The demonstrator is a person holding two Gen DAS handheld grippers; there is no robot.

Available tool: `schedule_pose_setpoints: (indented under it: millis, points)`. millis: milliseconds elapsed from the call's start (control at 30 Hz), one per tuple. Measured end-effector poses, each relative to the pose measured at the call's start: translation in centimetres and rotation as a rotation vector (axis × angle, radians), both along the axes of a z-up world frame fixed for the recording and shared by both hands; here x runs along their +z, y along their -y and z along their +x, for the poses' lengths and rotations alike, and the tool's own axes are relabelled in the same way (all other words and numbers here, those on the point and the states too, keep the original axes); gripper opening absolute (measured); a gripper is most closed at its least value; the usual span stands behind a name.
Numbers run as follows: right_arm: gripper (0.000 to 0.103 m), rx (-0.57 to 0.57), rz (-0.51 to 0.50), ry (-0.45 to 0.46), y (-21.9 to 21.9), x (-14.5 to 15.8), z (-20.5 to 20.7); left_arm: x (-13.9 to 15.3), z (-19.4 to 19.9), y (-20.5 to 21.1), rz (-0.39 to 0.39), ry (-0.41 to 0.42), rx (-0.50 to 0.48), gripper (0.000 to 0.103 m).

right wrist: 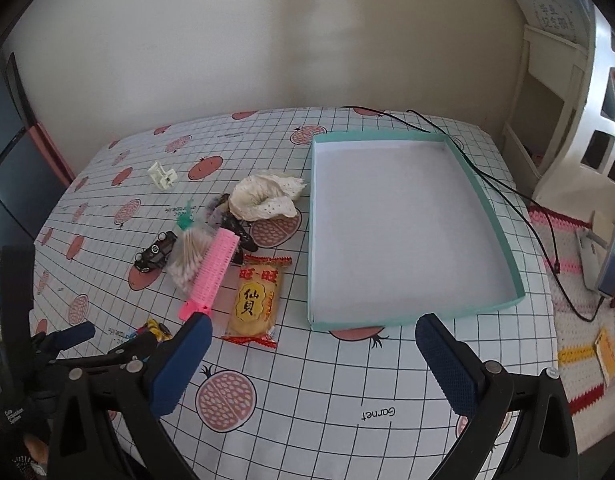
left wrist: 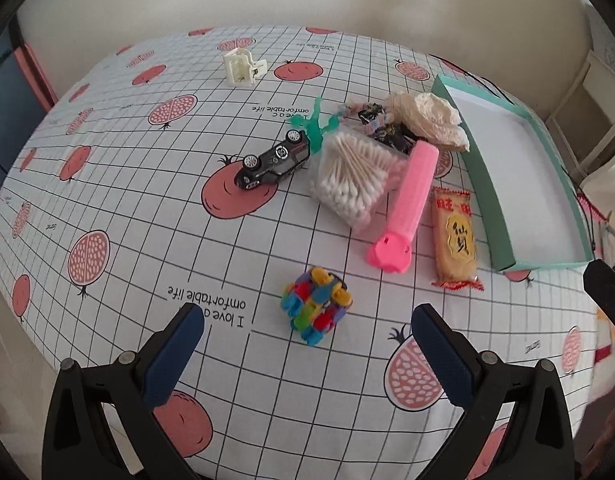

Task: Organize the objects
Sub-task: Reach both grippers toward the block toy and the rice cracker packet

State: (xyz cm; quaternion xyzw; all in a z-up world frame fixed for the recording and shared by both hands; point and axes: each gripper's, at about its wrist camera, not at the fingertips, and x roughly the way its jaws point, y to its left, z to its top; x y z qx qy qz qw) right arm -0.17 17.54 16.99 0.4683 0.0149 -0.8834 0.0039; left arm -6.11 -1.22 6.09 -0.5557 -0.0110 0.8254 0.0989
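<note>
Both grippers are held with fingers spread wide and nothing between them, tilted down over the table [right wrist: 347, 392], presumably so a first pick can be chosen; the left gripper [left wrist: 307, 356] is poised just short of a multicoloured block toy [left wrist: 316, 305], which seems its likeliest target; the right gripper [right wrist: 313, 356] is aimed at the near edge of the teal tray [right wrist: 483, 310], which lies empty; left of the tray, the clutter is bunched together: a snack packet [right wrist: 254, 300], a pink roller [right wrist: 214, 276], a bag of cotton swabs [left wrist: 353, 176], a toy car [left wrist: 275, 158], a cream cloth [right wrist: 265, 196]; a white clip [left wrist: 240, 66] lies well apart.
</note>
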Motion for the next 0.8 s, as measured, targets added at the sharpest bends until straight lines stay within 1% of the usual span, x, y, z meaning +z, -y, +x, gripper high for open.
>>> schedule_pose_setpoints:
  millis: [67,133,200,333,467,500,533,600,700,800]
  points:
    - [0.103,0.02,0.001,0.021,0.6,0.4,-1.0,0.4,-0.8,0.3,0.002,0.026,-0.007,0.103]
    - [0.102,0.038,-0.003,0.041,1.0,0.3,-1.9,0.5,-1.5,0.1,-0.02,0.05,-0.013,0.103]
    - [0.098,0.061,-0.013,0.079,1.4,-0.2,-2.8,0.5,-1.9,-0.3,-0.052,0.058,-0.035,0.103]
    - [0.091,0.086,-0.033,0.136,2.1,-1.7,-4.6,-0.2,-2.7,-1.0,-0.057,0.111,-0.076,0.103]
    - [0.081,0.108,-0.027,0.18,2.7,-3.1,-6.1,-0.5,-2.8,-1.7,-0.113,0.102,-0.119,0.103]
    - [0.08,0.117,-0.033,0.189,2.9,-3.4,-6.4,-0.5,-2.9,-1.9,-0.121,0.101,-0.126,0.103]
    - [0.08,0.122,-0.045,0.196,3.0,-3.8,-6.5,-0.6,-2.9,-2.1,-0.123,0.102,-0.135,0.102]
    - [0.075,0.126,-0.063,0.224,3.2,-4.7,-6.9,-0.7,-2.7,-2.4,-0.114,0.096,-0.16,0.102]
    - [0.072,0.124,-0.075,0.264,3.5,-6.0,-7.1,-1.1,-2.5,-2.8,-0.125,0.081,-0.181,0.101]
    - [0.068,0.137,-0.071,0.3,3.9,-7.1,-7.2,-1.5,-2.5,-2.5,-0.092,0.121,-0.182,0.098]
